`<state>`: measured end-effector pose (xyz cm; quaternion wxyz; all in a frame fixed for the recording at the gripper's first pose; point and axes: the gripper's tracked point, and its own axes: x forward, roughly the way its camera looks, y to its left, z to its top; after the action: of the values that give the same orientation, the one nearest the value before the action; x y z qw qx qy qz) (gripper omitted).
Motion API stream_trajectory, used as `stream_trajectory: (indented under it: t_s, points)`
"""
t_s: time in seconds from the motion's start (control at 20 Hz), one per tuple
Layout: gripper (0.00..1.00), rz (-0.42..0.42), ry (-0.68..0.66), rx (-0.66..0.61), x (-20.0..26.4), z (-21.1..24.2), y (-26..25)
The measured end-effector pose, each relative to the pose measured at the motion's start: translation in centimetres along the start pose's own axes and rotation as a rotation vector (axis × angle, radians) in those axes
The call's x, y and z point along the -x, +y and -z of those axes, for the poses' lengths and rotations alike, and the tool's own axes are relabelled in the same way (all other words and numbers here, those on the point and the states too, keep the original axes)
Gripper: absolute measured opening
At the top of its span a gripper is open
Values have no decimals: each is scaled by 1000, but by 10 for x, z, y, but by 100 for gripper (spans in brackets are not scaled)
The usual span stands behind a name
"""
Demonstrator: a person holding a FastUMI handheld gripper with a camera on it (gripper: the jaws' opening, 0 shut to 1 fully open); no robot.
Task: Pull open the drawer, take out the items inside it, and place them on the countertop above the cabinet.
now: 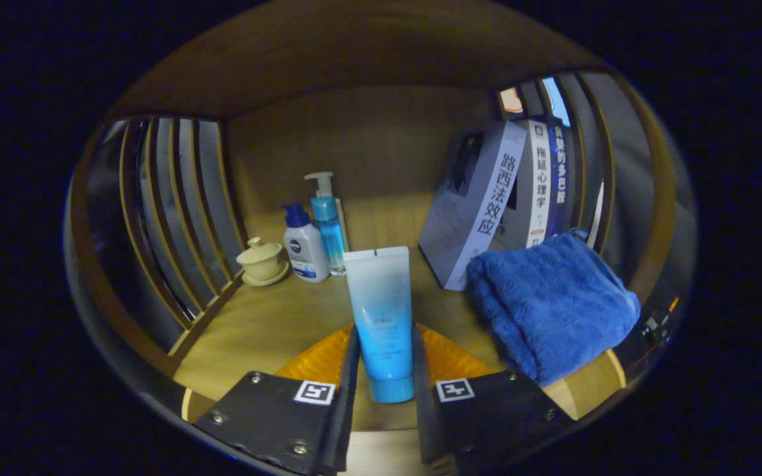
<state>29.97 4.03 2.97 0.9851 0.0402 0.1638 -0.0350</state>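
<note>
A blue-and-white squeeze tube (381,317) stands cap-down between my fingers, over the wooden countertop (268,330). My gripper (384,370) is shut on the tube, both fingers pressing its lower half. The tube's flat crimped end points up toward the back wall. Whether its cap touches the wood is hard to tell.
A folded blue towel (553,304) lies right of the tube, with leaning books (493,205) behind it. At the back left stand a white lotion bottle (305,248), a blue pump bottle (328,221) and a lidded cream cup (262,261). Slatted side rails (176,218) close both sides.
</note>
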Motion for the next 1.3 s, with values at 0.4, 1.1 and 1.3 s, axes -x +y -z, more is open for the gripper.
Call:
stream_trajectory:
  t_s: [0.4, 1.1, 1.3]
  points:
    - [41, 24, 22, 6, -24, 21, 3]
    - [100, -3, -208, 48, 127, -21, 3]
    - [100, -17, -253, 75, 192, -3, -3]
